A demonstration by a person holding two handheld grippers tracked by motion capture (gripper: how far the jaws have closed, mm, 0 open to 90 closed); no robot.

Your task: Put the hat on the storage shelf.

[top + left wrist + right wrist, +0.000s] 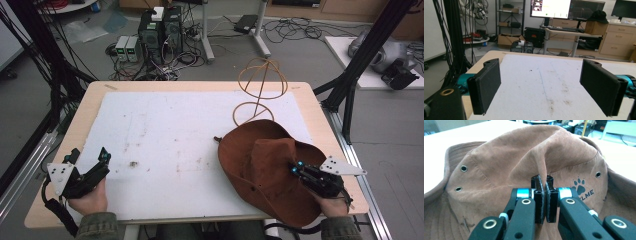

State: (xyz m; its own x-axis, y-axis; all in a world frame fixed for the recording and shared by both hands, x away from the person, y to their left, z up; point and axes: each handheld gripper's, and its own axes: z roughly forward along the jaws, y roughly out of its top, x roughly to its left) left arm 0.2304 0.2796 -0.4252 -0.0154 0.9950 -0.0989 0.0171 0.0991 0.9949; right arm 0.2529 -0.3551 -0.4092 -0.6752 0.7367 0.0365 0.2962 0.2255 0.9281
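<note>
Pinching a fold of the brown hat (270, 167) at the bench (75, 135) front right, right claw (296, 170) closed for lifting; left claw (102, 157) idle. Gaping wide over white mat (541, 82). Clamping crown crease firmly.

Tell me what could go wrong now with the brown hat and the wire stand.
1. The right tool pinches only a thin fold of the brown suede hat; the fold may slip out when lifted.
2. The wire hat stand looks light and stands right behind the hat's brim; dragging the hat could tip it.
</note>
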